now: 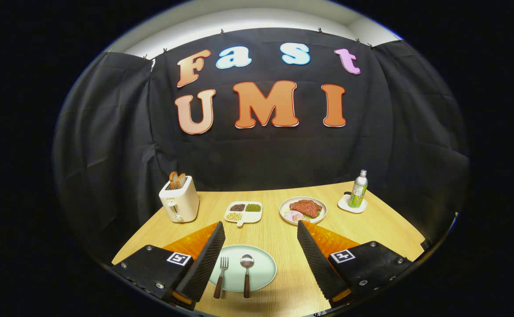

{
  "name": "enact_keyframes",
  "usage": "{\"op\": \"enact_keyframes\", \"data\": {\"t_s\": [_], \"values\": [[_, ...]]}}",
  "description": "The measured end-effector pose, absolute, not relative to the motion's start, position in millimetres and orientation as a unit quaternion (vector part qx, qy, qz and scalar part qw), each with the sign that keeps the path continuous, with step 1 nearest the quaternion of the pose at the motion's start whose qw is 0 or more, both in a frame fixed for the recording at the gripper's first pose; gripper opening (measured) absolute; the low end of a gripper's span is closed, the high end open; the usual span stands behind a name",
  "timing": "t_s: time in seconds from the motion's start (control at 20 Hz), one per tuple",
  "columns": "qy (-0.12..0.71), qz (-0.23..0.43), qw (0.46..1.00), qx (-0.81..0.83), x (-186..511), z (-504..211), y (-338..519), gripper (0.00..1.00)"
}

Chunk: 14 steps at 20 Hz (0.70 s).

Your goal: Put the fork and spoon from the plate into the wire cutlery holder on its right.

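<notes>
I judge nothing is done yet: on my light wooden table [371,229], before black cloth walls, the round pale green plate [263,270] carries both brown-handled metal fork [221,276] and brown-handled metal spoon [246,273]. My tool [261,229] hangs above with fingers wide apart, gripping nothing. I can't spot the holder.

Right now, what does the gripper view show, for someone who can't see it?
An open gripper hovers over a plate holding a fork and spoon. Beyond sit a toaster, two food dishes and a bottle.
</notes>
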State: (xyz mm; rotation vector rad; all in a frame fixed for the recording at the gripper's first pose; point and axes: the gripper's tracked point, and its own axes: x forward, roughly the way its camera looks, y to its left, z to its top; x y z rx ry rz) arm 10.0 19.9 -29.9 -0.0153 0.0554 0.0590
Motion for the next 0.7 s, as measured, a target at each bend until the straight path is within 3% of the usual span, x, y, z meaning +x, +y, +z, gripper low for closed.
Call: {"op": "enact_keyframes", "data": {"t_s": [0.7], "values": [[0.211,0.063,0.975,-0.039,67,-215,52,0.99]]}}
